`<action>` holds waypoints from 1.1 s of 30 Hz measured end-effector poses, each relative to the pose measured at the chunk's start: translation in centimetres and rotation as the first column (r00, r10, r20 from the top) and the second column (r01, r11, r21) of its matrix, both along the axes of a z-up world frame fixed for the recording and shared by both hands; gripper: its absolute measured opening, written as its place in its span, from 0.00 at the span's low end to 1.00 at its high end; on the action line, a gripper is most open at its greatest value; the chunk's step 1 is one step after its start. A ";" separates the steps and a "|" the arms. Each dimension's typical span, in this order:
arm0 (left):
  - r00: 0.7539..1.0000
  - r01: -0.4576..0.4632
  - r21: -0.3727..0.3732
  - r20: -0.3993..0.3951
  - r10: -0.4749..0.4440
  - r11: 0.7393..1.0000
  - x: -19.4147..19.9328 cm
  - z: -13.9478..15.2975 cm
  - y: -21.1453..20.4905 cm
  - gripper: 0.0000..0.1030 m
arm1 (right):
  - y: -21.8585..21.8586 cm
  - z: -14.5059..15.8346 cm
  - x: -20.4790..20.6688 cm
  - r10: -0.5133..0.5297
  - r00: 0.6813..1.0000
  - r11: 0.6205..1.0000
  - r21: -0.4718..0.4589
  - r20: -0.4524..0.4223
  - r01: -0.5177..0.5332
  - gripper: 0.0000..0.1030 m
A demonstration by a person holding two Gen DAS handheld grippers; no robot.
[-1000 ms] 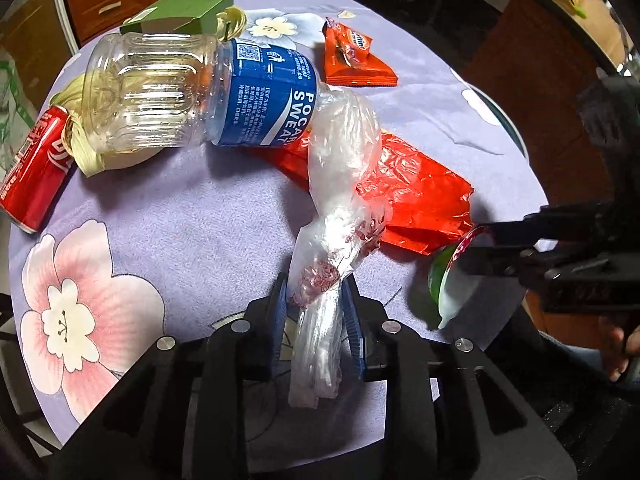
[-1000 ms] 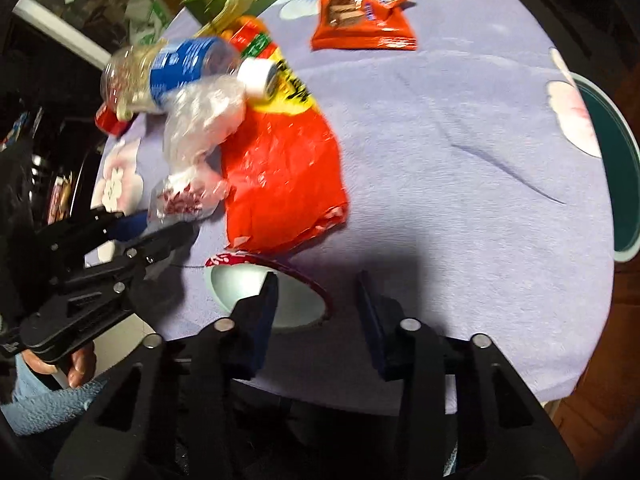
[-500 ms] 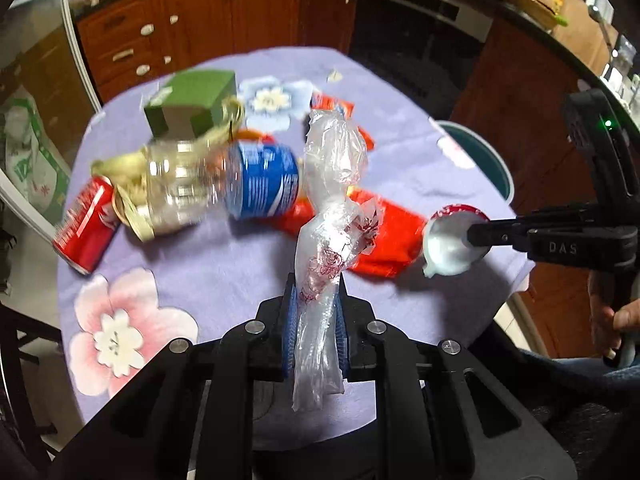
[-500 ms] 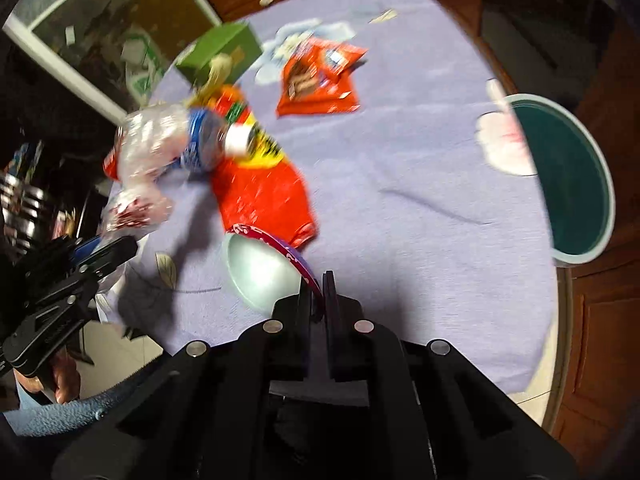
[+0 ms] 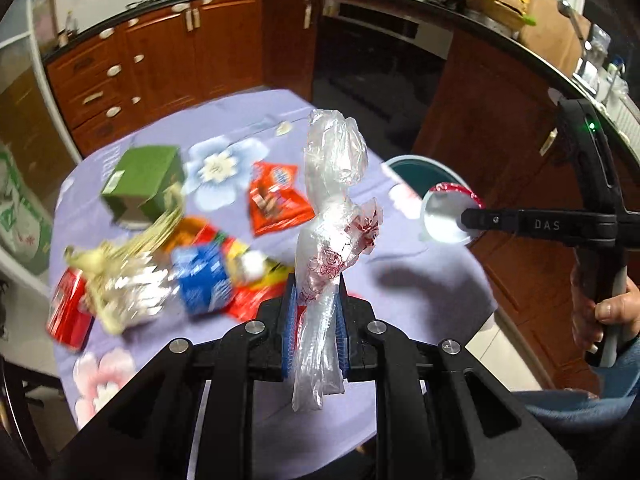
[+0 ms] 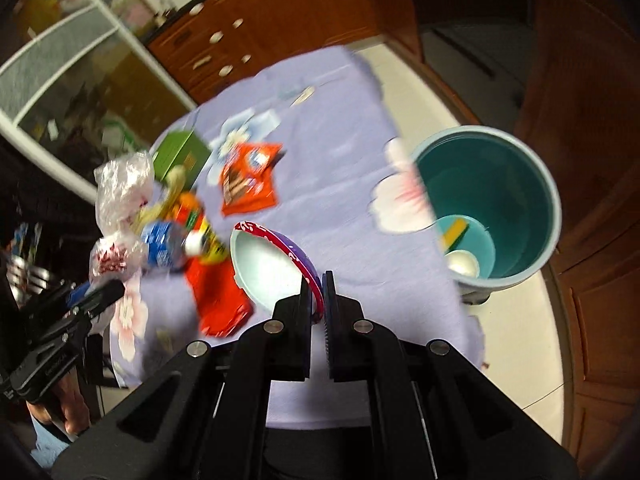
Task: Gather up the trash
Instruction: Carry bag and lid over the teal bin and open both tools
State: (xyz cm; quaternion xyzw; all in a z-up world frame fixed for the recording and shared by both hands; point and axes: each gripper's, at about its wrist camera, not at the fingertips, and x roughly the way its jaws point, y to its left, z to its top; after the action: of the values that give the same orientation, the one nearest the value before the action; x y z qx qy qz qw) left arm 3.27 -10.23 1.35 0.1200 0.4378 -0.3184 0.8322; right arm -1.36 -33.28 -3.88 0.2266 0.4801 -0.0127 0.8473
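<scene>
My left gripper (image 5: 315, 320) is clamped on the crumpled clear plastic bag (image 5: 334, 216) — held clear above the table (image 5: 420, 280). My right gripper (image 6: 317, 300) pinches the paper bowl (image 6: 272, 268) by its rim, near the teal bin (image 6: 500, 200).

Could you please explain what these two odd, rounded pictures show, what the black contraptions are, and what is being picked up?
There is no robot: a person holds a black two-finger gripper in each hand, each carrying a wide-angle camera looking along its fingers. One picture is from the left gripper, which is clamped on a crumpled clear plastic bag. The other is from the right gripper, pinching the rim of a paper bowl. On the table's purple flowered cloth lie a bottle, red can, green box and orange snack wrapper. A teal bin stands beside the table.
</scene>
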 end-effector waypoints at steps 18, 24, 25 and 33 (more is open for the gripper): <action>0.963 0.257 0.094 -0.108 -0.247 0.962 3.1 -3.5 -22.5 0.17 | -18.3 -2.3 -2.9 -0.331 0.944 0.942 0.066 0.001 0.330 0.05; 0.946 0.301 0.126 -0.167 -0.279 0.945 3.8 -6.2 -27.1 0.18 | -21.0 -4.1 -2.6 -0.366 0.930 0.928 0.065 -0.036 0.367 0.05; 0.942 0.308 0.129 -0.178 -0.283 0.943 4.0 -6.7 -27.9 0.18 | -21.4 -4.4 -2.6 -0.368 0.929 0.926 0.066 -0.042 0.371 0.05; 0.947 0.292 0.137 -0.182 -0.266 0.947 5.3 -8.2 -30.1 0.58 | -23.0 -5.8 -2.1 -0.376 0.923 0.922 0.068 -0.079 0.381 0.05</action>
State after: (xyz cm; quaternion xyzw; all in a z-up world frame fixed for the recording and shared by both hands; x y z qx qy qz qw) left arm 8.53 -40.34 -6.87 0.2221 0.5065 -0.4052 0.7280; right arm -3.43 -56.25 -9.72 0.3488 0.4544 -0.1637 0.8032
